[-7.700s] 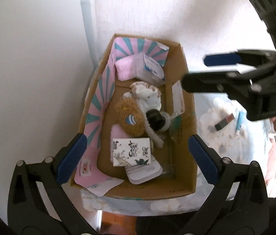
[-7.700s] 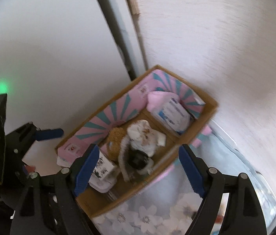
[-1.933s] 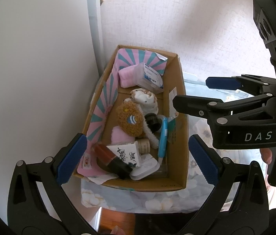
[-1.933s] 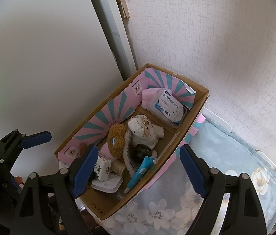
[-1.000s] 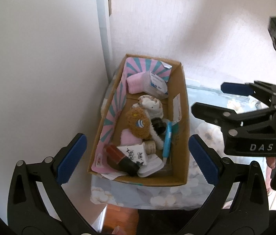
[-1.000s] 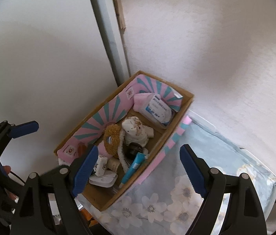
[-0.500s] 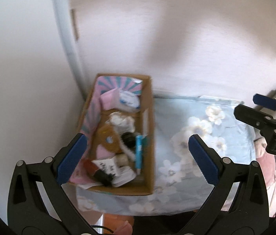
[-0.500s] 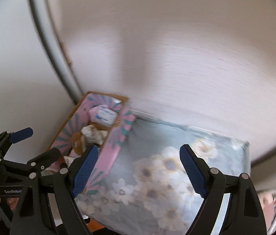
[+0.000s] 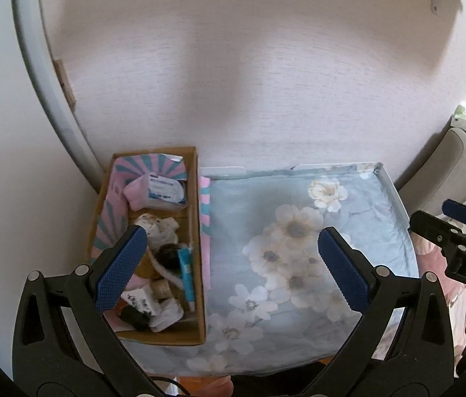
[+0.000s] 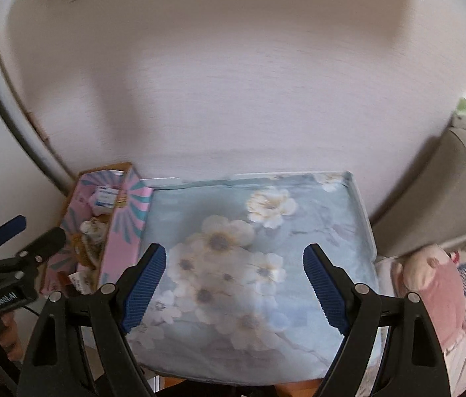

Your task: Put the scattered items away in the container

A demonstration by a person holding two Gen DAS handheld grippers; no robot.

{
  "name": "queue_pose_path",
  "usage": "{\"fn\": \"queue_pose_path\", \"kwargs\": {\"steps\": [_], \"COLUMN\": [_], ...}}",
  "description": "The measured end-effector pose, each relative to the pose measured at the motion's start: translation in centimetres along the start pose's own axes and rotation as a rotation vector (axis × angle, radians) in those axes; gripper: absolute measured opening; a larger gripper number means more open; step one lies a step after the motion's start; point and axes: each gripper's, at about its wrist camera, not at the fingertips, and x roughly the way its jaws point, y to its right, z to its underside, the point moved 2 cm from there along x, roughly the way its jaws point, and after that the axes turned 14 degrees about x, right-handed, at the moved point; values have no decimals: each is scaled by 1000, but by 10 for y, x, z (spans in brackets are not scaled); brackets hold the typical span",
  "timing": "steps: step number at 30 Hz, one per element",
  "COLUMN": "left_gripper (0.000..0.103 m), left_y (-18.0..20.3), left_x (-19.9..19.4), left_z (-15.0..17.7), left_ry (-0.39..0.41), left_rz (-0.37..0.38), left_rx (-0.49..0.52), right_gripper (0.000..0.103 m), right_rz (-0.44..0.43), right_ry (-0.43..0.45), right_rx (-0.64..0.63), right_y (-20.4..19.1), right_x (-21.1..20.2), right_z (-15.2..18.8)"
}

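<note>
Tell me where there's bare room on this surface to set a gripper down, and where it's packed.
The floral cloth is bare from the cardboard box on its left edge across to the raised rim on the right, and back to the wall. The box itself is crowded: wipes pack, blue tube, plush pieces and small bottles fill it.

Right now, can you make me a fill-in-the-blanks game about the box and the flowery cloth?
1. The cardboard box sits at the ___ end of the flowery cloth.
2. The blue tube lies ___ the box.
3. The left tongs and the right tongs are both ___ and hold nothing.
4. The pads on the tongs are ___ in colour.

Missing words: left; inside; open; blue
</note>
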Motion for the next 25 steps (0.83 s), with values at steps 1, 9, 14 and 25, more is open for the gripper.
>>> {"fn": "queue_pose_path", "kwargs": {"steps": [1,9,14,25], "left_gripper": [103,103,103,103], "left_y": [2,9,12,15], "left_x": [1,0,-1,-6], "left_z": [0,1,0,-1], "left_ry": [-1,-1,-1,18], "left_rz": [-2,-20,-21,-22], "left_rx": [2,4,3,-5], "right_gripper": [82,82,82,82], "right_rz": [11,31,22,10], "right_ry": [4,33,45,60], "right_rx": [6,17,11,-6], "right_y": [4,23,20,12], "right_x": [-1,-5,-7,-7], "right_z": [1,12,15,15]}}
